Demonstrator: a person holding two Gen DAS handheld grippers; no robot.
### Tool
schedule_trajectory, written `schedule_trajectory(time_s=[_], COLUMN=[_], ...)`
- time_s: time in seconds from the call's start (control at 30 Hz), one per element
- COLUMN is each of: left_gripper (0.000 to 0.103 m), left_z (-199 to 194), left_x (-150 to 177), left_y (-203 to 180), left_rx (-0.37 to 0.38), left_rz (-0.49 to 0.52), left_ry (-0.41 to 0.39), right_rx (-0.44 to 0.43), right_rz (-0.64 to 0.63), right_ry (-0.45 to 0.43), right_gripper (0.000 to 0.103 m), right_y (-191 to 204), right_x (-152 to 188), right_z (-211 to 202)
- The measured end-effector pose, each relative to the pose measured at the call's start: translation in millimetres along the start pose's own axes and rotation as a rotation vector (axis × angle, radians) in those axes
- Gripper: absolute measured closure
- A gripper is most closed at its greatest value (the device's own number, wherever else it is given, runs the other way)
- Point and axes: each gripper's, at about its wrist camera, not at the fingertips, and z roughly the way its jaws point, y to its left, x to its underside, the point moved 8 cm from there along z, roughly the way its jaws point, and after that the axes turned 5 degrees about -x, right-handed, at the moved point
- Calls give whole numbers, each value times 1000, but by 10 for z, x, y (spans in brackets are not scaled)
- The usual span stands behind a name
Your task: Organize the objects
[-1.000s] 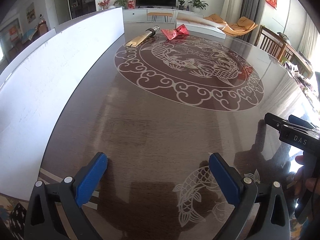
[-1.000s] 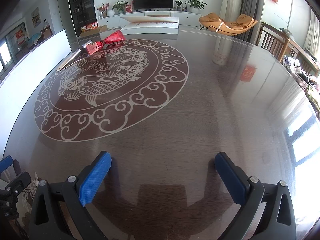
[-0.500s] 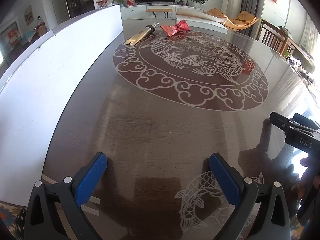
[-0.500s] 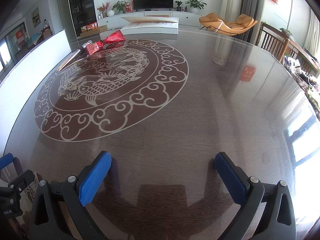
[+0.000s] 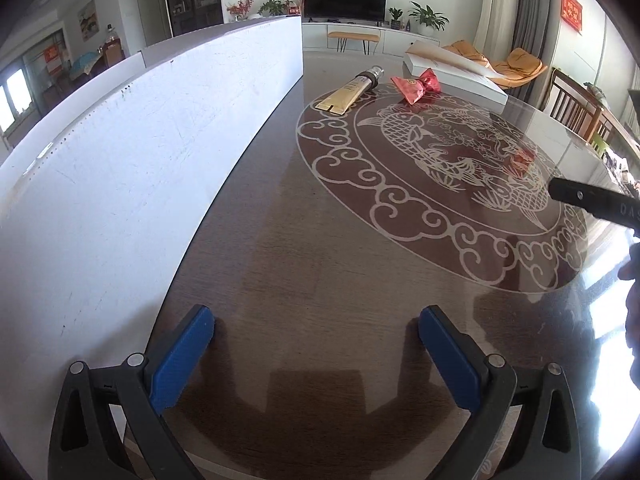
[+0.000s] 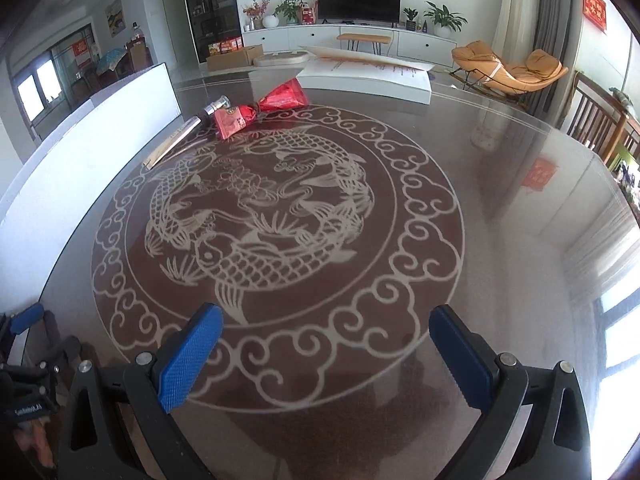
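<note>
Our left gripper point(image 5: 316, 344) and right gripper point(image 6: 326, 344) both hang spread and empty above the table point(image 6: 500, 240); the gold tube point(image 5: 348, 94) and red packet point(image 5: 416, 86) lie far ahead, just beside each other.

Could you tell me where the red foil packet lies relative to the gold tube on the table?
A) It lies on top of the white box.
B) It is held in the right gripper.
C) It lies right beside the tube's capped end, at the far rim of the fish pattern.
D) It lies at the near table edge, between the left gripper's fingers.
C: the red foil packet rests on the table by the gold tube's cap; both grippers are open and empty.
</note>
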Motion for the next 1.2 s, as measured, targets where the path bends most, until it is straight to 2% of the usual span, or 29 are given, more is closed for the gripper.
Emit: schedule_trajectory(time_s=[0.13,0.2,0.23,0.3,0.37,0.47,0.5,0.57,0.6,0.67,0.7,0.9,1.2], left_gripper=[0,0,0,0,0,0,0,0,0,0,0,0,0], left_z=[-5,-5,-5,-4,-2,-1,0,1,1,2,2,4,5], left_x=[6,6,7,7,8,7,7,7,7,7,7,5,4], left_y=[-6,-8,-9,-15,-19,-21,-20,-21,-21,-22,-22,-24,-24], left_rx=[5,8,10,14,16,16,16,16,16,16,16,16,16], left_rz=[2,4,5,8,9,8,8,8,8,8,8,8,8], left_ry=[-5,-7,-7,-8,-8,-9,-9,-9,-9,-8,-9,-8,-8], right_rx=[-32,-38,-38,-48,-53,-28,2,48,62,78,83,93,118], right_rz=[72,171,222,318,373,344,310,248,222,178,158,85,-51], right_ry=[10,34,31,38,64,101,120,121,117,113,111,88,31], right_gripper=[0,4,11,15,23,35,39,62,65,79,81,81,81], right_y=[167,186,192,222,281,417,451,473,466,444,424,229,-79], right_x=[-940,-1295,-1426,-1605,-1708,-1778,-1774,-1768,-1754,-1702,-1660,-1197,65], right_z=[584,880,987,1186,1359,1532,1571,1572,1556,1503,1463,1099,121])
